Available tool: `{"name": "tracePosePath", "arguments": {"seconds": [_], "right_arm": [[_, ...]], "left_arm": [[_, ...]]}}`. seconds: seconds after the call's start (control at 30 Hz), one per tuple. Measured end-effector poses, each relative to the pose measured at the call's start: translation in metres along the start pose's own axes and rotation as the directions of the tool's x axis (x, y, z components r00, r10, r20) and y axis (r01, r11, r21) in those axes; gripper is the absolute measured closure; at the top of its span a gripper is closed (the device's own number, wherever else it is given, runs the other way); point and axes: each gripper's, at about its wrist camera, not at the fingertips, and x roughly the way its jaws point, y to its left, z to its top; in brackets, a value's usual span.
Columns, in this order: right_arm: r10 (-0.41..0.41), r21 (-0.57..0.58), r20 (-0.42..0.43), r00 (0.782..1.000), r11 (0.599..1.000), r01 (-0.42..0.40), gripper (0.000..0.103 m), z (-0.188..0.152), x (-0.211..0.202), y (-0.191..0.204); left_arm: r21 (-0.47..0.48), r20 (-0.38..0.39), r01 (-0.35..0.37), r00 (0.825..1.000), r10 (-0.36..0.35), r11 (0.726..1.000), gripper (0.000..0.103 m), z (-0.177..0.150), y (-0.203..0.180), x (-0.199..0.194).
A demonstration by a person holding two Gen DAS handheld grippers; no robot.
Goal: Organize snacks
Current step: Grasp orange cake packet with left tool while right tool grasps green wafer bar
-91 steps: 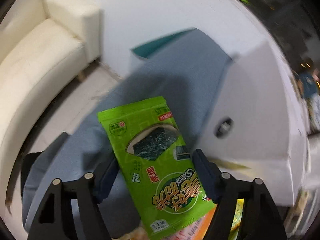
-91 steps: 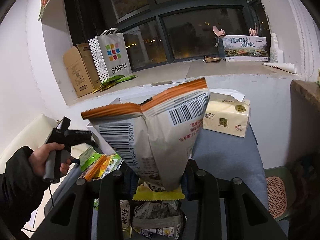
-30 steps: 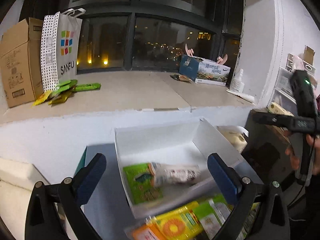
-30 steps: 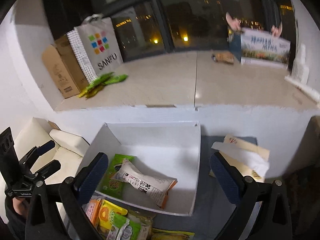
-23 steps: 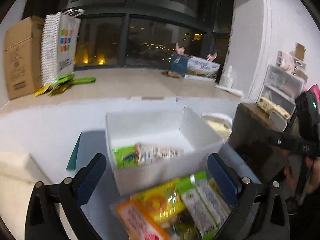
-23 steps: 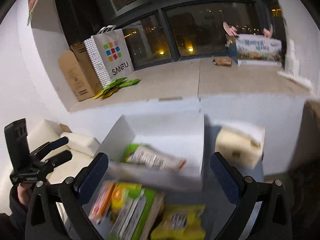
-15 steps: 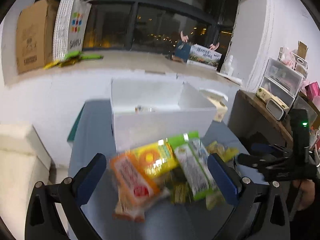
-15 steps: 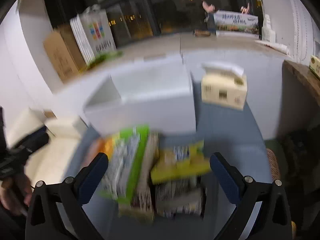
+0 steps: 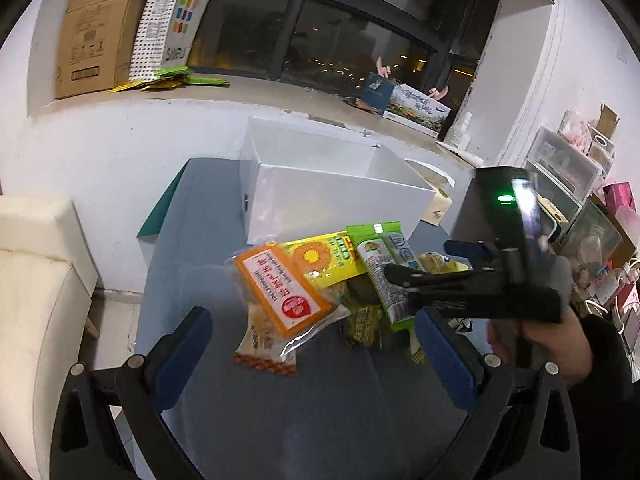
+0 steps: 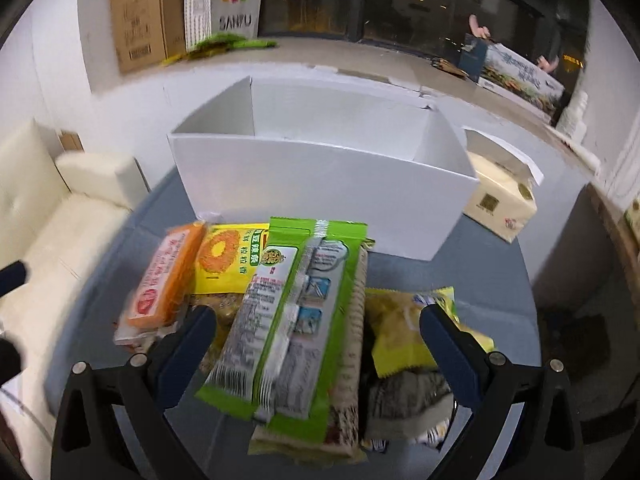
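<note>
A pile of snack packets lies on the grey table in front of a white open box [image 9: 328, 196] [image 10: 320, 184]. The pile holds an orange packet [image 9: 280, 292] [image 10: 164, 280], a yellow packet [image 9: 320, 258] [image 10: 228, 258], a long green packet [image 9: 384, 276] [image 10: 296, 308] and a yellow-green bag [image 10: 408, 328]. My left gripper [image 9: 316, 344] is open and empty above the orange packet. My right gripper [image 10: 316, 340] is open and empty, low over the green packet; it also shows in the left wrist view [image 9: 424, 264], over the right of the pile.
A cream tissue box [image 10: 500, 208] stands right of the white box. A cream sofa [image 9: 36, 280] is at the left. On the window ledge are a cardboard box [image 9: 96, 32], a SANFU bag [image 9: 172, 20] and a printed box [image 9: 412, 108]. Shelves of clutter [image 9: 580, 184] at the right.
Three seconds ago each gripper held a packet; both packets now lie in the white box. Both grippers have since pulled back and down over the pile, open.
</note>
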Motion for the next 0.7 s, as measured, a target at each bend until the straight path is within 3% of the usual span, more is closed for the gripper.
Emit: {"name": "tracePosePath", "arguments": {"seconds": [0.2, 0.3, 0.33, 0.43, 0.6, 0.7], "right_arm": [[-0.051, -0.050, -0.089, 0.995, 0.998, 0.046, 0.002, 0.002, 0.037, 0.018], [-0.095, -0.083, -0.120, 0.988, 0.993, 0.086, 0.028, -0.002, 0.049, 0.022], [-0.103, -0.089, -0.119, 0.988, 0.992, 0.093, 0.030, -0.003, 0.050, 0.022], [-0.057, -0.059, -0.106, 0.993, 0.997, 0.051, 0.036, -0.001, 0.043, 0.012], [-0.005, -0.008, -0.025, 1.000, 1.000, 0.004, 0.037, 0.006, 0.010, -0.005], [0.015, 0.015, 0.030, 0.999, 1.000, -0.015, 0.037, 0.009, -0.014, -0.013]], "left_arm": [[-0.025, -0.015, 0.003, 1.000, -0.004, 1.000, 0.000, -0.005, 0.010, 0.001], [-0.051, -0.027, 0.012, 1.000, -0.013, 0.999, 0.000, -0.005, 0.015, 0.007], [-0.053, -0.029, 0.015, 0.999, -0.016, 0.998, 0.000, -0.005, 0.015, 0.009], [-0.057, -0.049, 0.016, 0.999, -0.019, 0.998, 0.000, -0.005, 0.014, 0.020], [-0.082, -0.097, 0.010, 0.995, -0.018, 0.997, 0.000, 0.004, 0.014, 0.047], [-0.126, -0.164, -0.034, 0.986, 0.013, 0.991, 0.000, 0.014, 0.014, 0.078]]}}
